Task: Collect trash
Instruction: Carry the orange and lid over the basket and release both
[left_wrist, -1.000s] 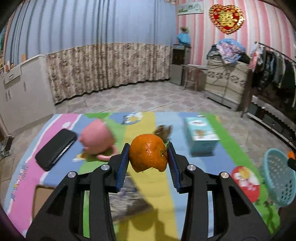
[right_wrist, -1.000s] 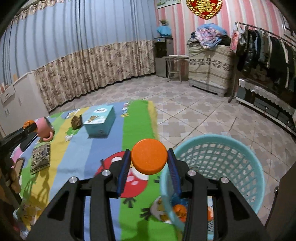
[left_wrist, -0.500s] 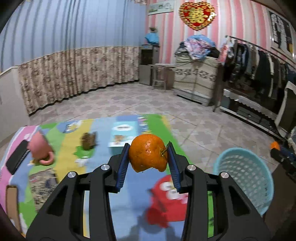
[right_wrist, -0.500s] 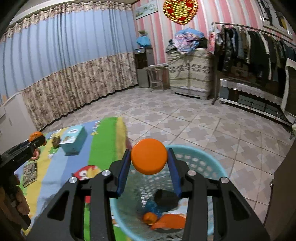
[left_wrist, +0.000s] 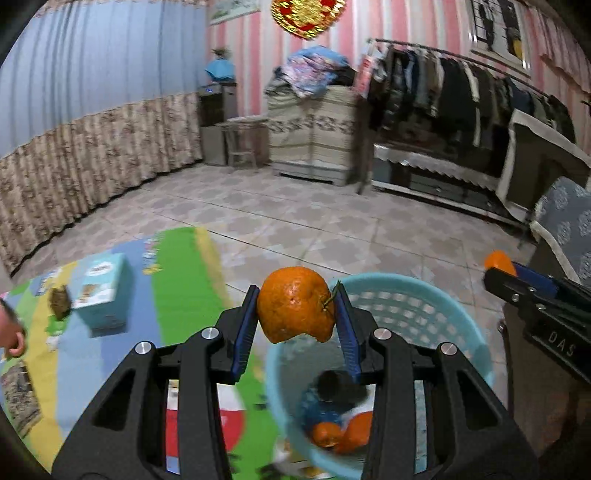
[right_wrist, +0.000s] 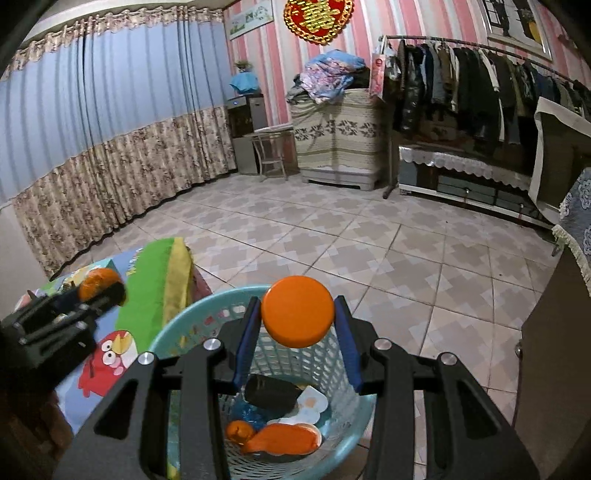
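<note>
An orange peel (left_wrist: 295, 304) was held tight between the blue pads of the left hand-held gripper (left_wrist: 296, 314), above the near left rim of the light blue basket (left_wrist: 461, 321). A round orange lid (right_wrist: 297, 311) was squeezed in the right hand-held gripper (right_wrist: 297, 325), over the basket's open top. Orange scraps (right_wrist: 280, 439) and a black thing (right_wrist: 271, 393) were seen inside. The basket was set just beside the tabletop's (right_wrist: 147, 295) edge, with bare tiled floor (right_wrist: 369, 243) beyond.

Tiled floor (right_wrist: 369, 251) carries cartoon play mat (left_wrist: 177, 280) and blue laundry basket (right_wrist: 192, 325); teal box (left_wrist: 101, 291) on mat.
</note>
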